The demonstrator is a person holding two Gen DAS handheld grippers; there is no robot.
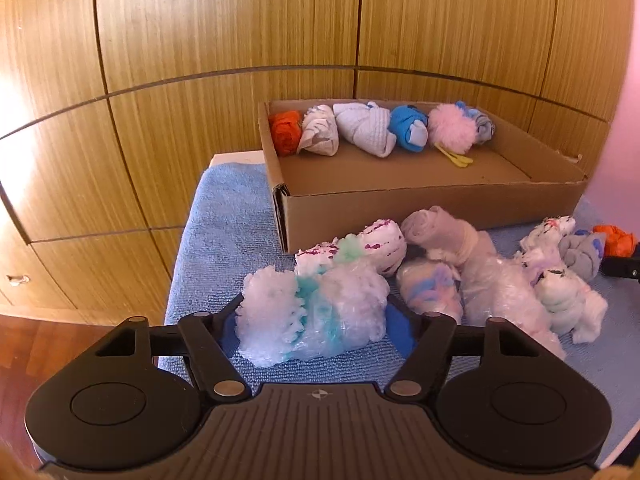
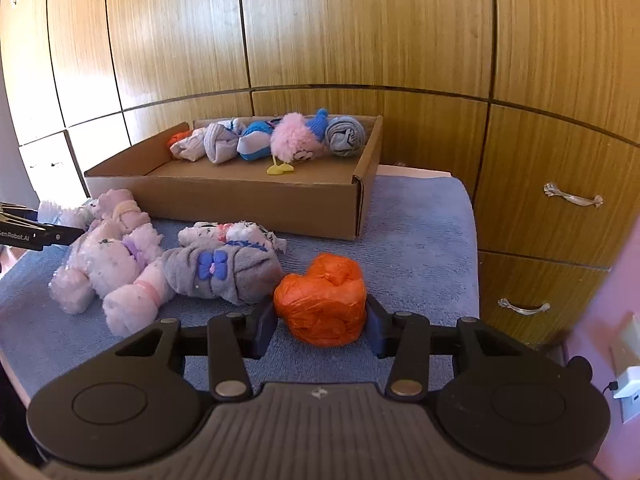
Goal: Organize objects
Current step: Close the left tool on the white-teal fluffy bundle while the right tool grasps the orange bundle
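Observation:
A cardboard box (image 1: 400,204) (image 2: 224,200) stands at the back of a blue towel, with a row of several rolled sock bundles along its far wall. More bundles lie loose on the towel in front of it. My left gripper (image 1: 312,320) has its blue pads on both sides of a white and teal fluffy bundle (image 1: 312,316), touching it. My right gripper (image 2: 320,320) is closed on an orange bundle (image 2: 322,304), which rests on the towel. The orange bundle also shows at the right edge of the left wrist view (image 1: 614,240).
The blue towel (image 1: 224,232) (image 2: 420,232) covers a small table. Wooden cabinet doors stand behind, with drawer handles (image 2: 572,199) on the right. A grey bundle with a blue bow (image 2: 224,272) and white-pink bundles (image 2: 116,264) lie left of the orange one. A wall charger (image 2: 630,386) sits low right.

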